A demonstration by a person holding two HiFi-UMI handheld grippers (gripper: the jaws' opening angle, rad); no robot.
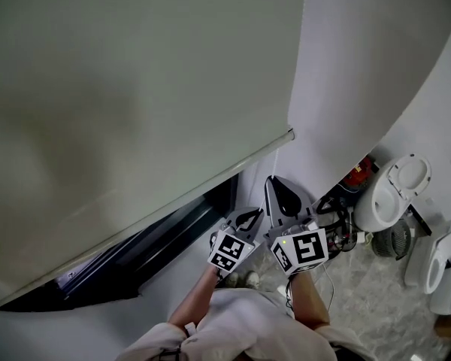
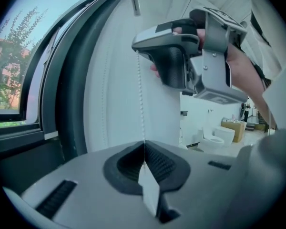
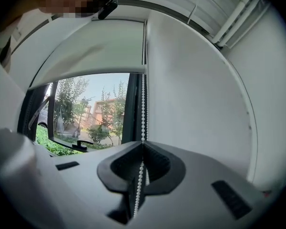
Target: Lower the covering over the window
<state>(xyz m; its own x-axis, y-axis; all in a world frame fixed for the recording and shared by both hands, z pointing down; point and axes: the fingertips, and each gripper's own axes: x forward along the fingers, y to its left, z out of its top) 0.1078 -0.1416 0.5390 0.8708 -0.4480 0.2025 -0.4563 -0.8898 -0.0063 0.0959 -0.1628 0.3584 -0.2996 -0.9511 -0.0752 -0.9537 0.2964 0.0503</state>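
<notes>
My left hand-held gripper has its jaws pressed together on the thin white bead chain. My right hand-held gripper is clamped on the chain too, just ahead of and above the left one. The chain rises straight from the jaws beside the dark window frame, and beyond it, up and to the left of both, the pale roller blind hangs partway down the window. My forearms reach out close together, with both hand-held grippers side by side and aimed at the white wall.
</notes>
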